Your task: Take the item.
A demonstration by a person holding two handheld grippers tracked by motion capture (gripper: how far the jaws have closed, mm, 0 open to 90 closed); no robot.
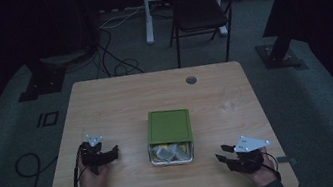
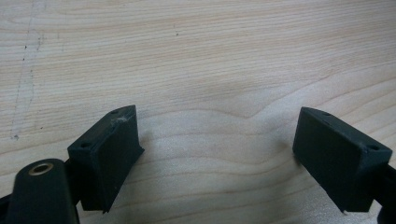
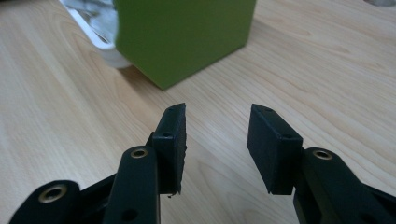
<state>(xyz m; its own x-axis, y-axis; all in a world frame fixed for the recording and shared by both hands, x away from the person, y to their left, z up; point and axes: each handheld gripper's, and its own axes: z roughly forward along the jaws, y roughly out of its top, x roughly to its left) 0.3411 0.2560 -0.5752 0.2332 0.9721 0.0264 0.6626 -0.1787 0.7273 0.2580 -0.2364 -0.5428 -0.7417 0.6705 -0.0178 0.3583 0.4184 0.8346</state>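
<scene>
Wood grain runs pale and smooth across the square light-wood tabletop (image 1: 104,98), which carries a round grey cable hole (image 1: 191,80) near its far edge. At the middle sits the flat green rectangular tin (image 1: 168,126), matt on its lid, with its white-rimmed near end (image 1: 172,161) showing crinkled, shiny wrapped pieces (image 1: 170,152) inside.

From the right gripper (image 3: 217,144), the green tin lies ahead and to the left of the fingertips, well apart from them, with bare wood between and nothing blocking the way. Its two black blocky pads (image 3: 273,144) stand partly apart, released, with nothing between them. In the high view this right gripper (image 1: 226,157) sits beside the tin's near right corner, a grey three-cornered plate (image 1: 249,144) on top.

The left gripper (image 2: 217,154) has its fingers spread wide and empty, hovering close over plain wood; in the high view it (image 1: 109,154) points toward the tin's left side, apart from it.

Beyond the table stand a dark folding chair (image 1: 202,9), a white desk leg (image 1: 146,10) and loose black cables (image 1: 113,56) on grey carpet.
</scene>
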